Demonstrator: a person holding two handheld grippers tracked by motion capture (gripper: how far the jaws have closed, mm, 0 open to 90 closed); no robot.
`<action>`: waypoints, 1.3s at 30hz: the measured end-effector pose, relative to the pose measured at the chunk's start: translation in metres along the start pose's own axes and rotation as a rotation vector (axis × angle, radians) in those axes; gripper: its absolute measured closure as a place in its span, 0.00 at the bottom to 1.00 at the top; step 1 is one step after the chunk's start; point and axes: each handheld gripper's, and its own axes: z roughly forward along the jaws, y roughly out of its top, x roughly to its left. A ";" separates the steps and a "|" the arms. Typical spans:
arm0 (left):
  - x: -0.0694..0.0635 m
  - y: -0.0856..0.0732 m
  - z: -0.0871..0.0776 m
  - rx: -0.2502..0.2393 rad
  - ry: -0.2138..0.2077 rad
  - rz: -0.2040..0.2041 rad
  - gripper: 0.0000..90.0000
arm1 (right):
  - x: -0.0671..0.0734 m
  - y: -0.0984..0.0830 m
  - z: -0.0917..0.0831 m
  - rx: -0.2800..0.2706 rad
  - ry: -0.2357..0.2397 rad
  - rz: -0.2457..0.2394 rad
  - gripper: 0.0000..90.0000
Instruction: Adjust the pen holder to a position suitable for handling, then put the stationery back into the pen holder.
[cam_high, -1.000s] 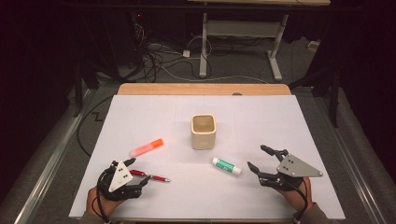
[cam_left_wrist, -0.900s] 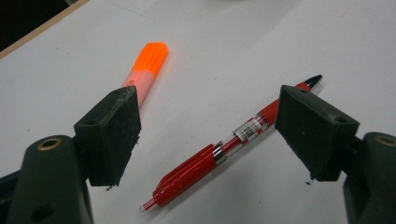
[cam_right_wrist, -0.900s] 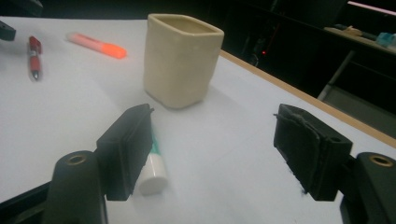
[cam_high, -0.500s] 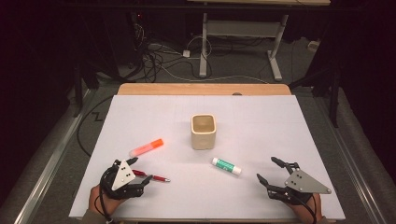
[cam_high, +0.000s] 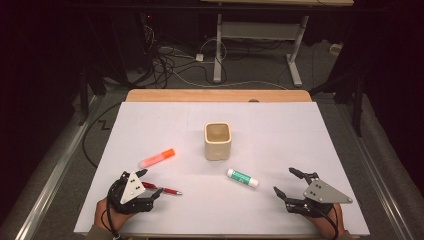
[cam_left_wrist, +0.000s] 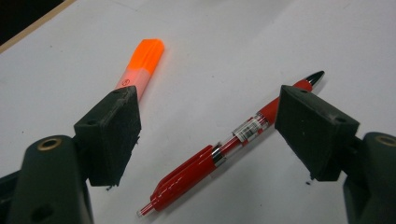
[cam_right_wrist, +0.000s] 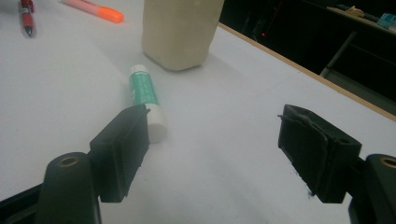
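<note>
A cream cup (cam_high: 218, 141) stands in the middle of the white table (cam_high: 280, 125). From above its inside looks bare.

On the left, the left gripper (cam_high: 149, 183) has its jaws wide apart. The red pen (cam_left_wrist: 224, 149) lies flat on the table between them, and the pads do not touch it. Its tip points away, past the right jaw. The orange marker (cam_high: 157, 157) lies just beyond the left jaw, a bit farther up the table.

Right of the cup, the green and white glue stick (cam_high: 242, 178) lies flat, near the cup but apart from it.

On the far right, the right gripper (cam_high: 289, 183) has its jaws wide apart with only bare table between them. The glue stick's white end sits just beside its left jaw in the right gripper view.

Since a second ago, the right gripper has come back toward the person and down a little, away from the glue stick, and its jaws have just been opening. The left gripper, pen, marker, cup and glue stick lie as they did.
</note>
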 end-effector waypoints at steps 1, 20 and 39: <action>0.000 0.000 -0.001 0.002 -0.001 0.001 0.24 | 0.000 0.000 0.000 -0.002 0.003 -0.005 0.28; 0.031 0.032 -0.004 0.092 -0.065 0.034 0.24 | -0.003 -0.003 -0.004 0.010 0.028 0.005 0.30; 0.084 0.079 0.067 0.448 -0.230 0.058 0.33 | 0.004 -0.004 0.000 0.030 0.053 -0.031 0.32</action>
